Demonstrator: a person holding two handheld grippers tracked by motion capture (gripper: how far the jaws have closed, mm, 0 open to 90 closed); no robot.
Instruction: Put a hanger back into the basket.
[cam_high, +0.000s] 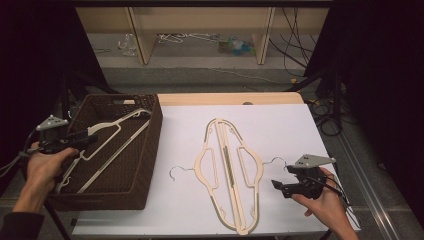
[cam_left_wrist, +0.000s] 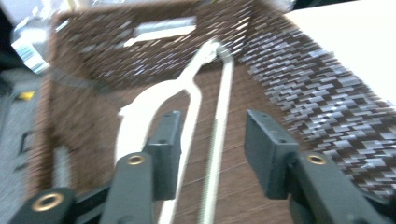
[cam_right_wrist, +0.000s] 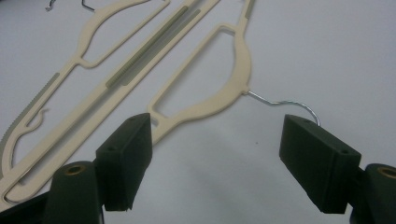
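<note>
Nearest, at the right edge of the white table, the right gripper sits low with its fingers spread wide and nothing between them, aimed at the hangers still lying flat in the middle of the sheet. There are two of these cream hangers, laid back to back, one wire hook toward the right and one toward the left. They look light, thin and rigid, probably a smooth plastic that could slide on the sheet or twist in a pinch. The best hold is likely the thick neck just where the wire hook leaves the body, or the shoulder beside it; the bare wire is thin and would pivot. Farther left, the left gripper hangs over the brown woven basket, fingers parted with a gap around the bar of the hanger in the basket, not pressing it. That hanger lies slantwise inside, leaning toward the far wall; it seems already dropped off.
</note>
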